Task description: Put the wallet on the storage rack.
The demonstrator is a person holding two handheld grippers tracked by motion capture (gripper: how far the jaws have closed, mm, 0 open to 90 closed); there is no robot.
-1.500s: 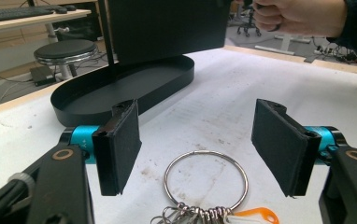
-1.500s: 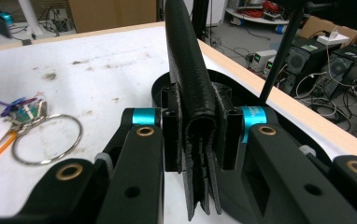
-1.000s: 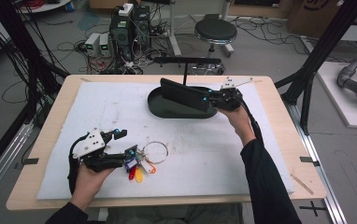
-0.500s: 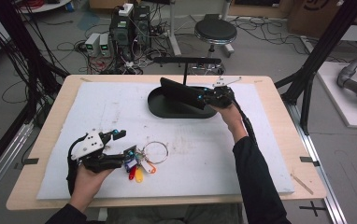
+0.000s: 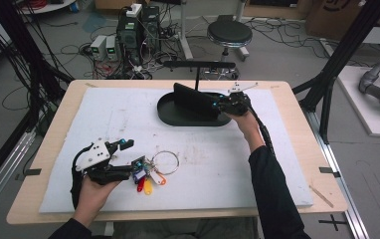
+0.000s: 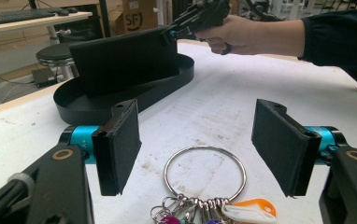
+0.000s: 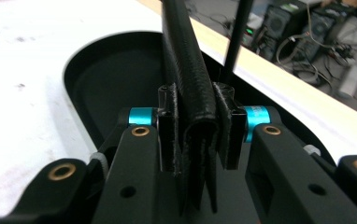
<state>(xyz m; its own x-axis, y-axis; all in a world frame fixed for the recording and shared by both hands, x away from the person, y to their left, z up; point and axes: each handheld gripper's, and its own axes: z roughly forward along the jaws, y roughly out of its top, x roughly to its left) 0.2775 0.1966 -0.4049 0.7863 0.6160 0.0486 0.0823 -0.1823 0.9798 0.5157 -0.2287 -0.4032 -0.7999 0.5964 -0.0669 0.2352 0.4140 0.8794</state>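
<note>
A round stool [image 5: 229,34] is standing on the grey floor [image 5: 287,55] beyond the tabletop's far edge, computers [image 5: 138,25] sitting nearby among cables.

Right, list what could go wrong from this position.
1. The right gripper pinches the black wallet only at its end, over the oval black tray; it may twist or slip out if lifted quickly.
2. The left gripper is open around the key ring, which lies flat on the white mat; closing may squeeze air or push the ring away.
3. The coloured tags could snag when dragged.
</note>
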